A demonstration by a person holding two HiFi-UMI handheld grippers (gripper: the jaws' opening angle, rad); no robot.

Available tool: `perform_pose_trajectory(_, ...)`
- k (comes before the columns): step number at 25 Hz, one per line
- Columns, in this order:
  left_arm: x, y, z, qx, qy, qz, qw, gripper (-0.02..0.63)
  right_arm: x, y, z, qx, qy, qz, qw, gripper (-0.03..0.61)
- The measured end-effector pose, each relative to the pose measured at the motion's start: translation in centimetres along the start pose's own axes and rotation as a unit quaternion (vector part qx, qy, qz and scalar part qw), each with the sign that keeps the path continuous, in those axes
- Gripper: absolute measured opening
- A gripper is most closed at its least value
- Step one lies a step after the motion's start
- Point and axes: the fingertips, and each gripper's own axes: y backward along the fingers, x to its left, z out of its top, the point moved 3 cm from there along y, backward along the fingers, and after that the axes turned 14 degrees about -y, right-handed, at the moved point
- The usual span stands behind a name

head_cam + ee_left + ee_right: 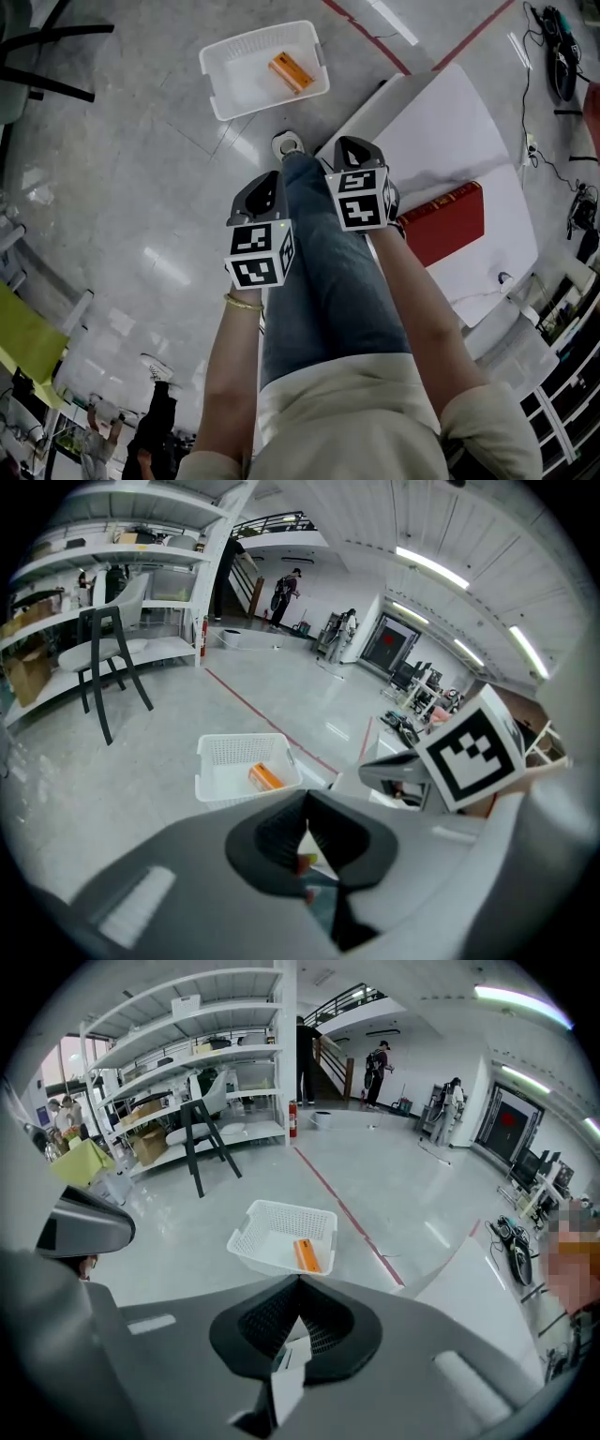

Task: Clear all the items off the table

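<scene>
A white basket (262, 70) stands on the floor ahead of me with an orange box (291, 72) lying in it. A red box (445, 222) lies on the white table (450, 131) at the right. Both grippers hang in the air over the person's legs, between basket and table. My left gripper (265, 192) is shut with nothing in it, and the left gripper view shows the basket (246, 761) beyond its closed jaws (305, 832). My right gripper (354, 155) is shut and empty too; the basket (284, 1237) and orange box (303, 1254) lie ahead of it.
A small object (503, 277) sits near the table's near edge. Cables and gear (562, 56) lie on the floor at the far right. A dark chair (108, 663) and shelving (141, 574) stand to the left. A red floor line (366, 37) runs past the basket.
</scene>
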Motion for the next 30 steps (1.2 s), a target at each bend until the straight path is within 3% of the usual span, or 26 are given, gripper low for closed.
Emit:
perform_pose_trajectory(16,-5.2,1.6,0.0,-0.006,-0.040,-0.051,0.9978,0.009,-3.5,6.4,-5.1,-0.013,-0.069,-0.046,0.996,-0.002)
perform_pose_trajectory(30,-10.0,-2.5,0.6,0.020,-0.056,-0.104,0.9927,0.009,-10.1,9.9,-8.2,-0.017,-0.128,-0.099,0.987,-0.002)
